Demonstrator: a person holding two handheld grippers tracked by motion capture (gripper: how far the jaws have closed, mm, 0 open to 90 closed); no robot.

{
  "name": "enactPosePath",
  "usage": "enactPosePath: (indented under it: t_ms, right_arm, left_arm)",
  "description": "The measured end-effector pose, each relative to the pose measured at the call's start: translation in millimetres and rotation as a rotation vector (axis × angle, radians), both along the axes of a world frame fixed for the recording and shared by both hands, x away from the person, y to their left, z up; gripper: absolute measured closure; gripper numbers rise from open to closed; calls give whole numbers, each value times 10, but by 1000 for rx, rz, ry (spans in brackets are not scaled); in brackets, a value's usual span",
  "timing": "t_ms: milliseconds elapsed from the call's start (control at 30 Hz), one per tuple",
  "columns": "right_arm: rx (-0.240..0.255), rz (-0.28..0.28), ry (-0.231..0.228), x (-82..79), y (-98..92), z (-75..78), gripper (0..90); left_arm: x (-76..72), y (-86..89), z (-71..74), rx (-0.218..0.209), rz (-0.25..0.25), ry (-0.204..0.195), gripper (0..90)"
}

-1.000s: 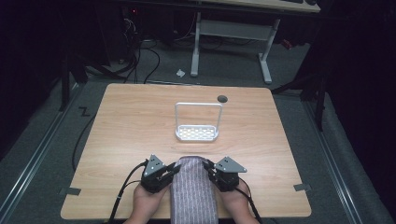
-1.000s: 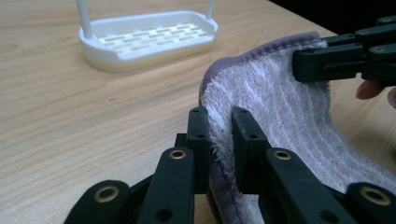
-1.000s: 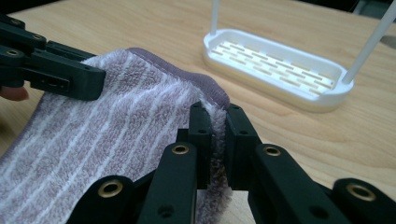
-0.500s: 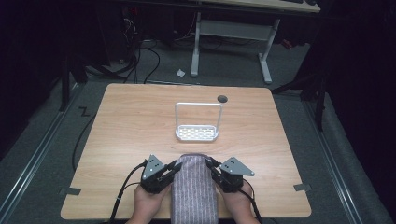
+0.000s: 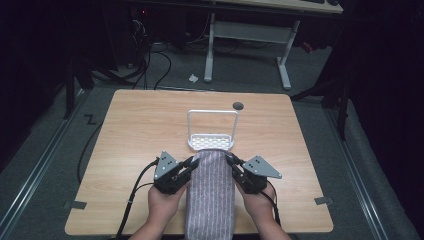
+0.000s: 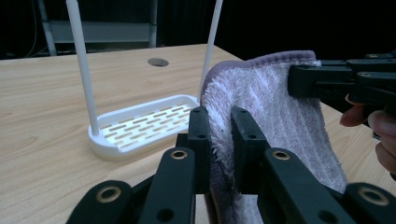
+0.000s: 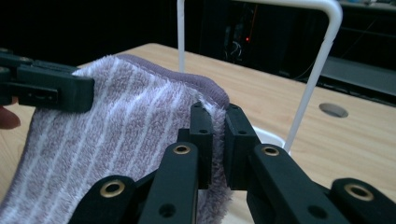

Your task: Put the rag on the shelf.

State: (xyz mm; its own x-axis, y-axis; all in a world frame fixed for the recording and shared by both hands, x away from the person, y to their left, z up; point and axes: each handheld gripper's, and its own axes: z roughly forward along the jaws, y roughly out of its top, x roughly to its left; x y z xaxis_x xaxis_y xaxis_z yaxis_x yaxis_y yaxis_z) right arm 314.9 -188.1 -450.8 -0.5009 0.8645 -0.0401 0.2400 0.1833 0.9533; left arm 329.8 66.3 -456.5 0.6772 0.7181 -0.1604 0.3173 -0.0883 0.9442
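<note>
A purple towel with pale stripes (image 5: 210,195) is stretched between my two grippers near the table's front edge, its near end hanging over that edge. My left gripper (image 5: 190,163) is shut on the towel's left corner (image 6: 219,140). My right gripper (image 5: 231,161) is shut on the right corner (image 7: 217,135). The towel's raised far edge (image 6: 261,70) sits just short of a white rack (image 5: 211,141) with a slotted base (image 6: 140,126) and a tall wire hoop (image 7: 322,56).
The wooden table (image 5: 135,130) has a round cable hole (image 5: 238,106) behind the rack. A person's hands (image 5: 160,205) hold the grippers from the front edge. Cables trail off the left side. A desk frame (image 5: 245,35) stands on the floor beyond.
Both grippers have carried the towel's far edge forward, from a gap behind the rack to right at its base.
</note>
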Motion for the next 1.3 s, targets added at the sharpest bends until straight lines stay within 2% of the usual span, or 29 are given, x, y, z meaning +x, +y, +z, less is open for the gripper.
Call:
enactPosePath:
  t_ms: [100, 200, 400, 700, 800, 933, 1300]
  right_arm:
    - [2, -3, -29, 20, 2, 89, 841]
    - [7, -5, -37, 29, 9, 151, 840]
    - [9, -6, -92, 41, 47, 388, 841]
    - [25, -13, -145, 77, 94, 585, 842]
    - [30, -13, -171, 100, 111, 698, 842]
    - [35, -14, -185, 120, 127, 778, 842]
    - [62, -18, -231, 213, 124, 1049, 842]
  left_arm:
    - [18, -12, 55, 0, 4, -15, 797]
    - [43, -5, 138, -10, -2, -21, 795]
    - [63, 22, 346, -30, 5, -74, 795]
    - [100, 50, 524, -47, 9, -127, 796]
    - [120, 65, 592, -57, 15, -148, 797]
    - [157, 71, 682, -74, 20, -169, 798]
    - [258, 67, 955, -76, 26, -234, 799]
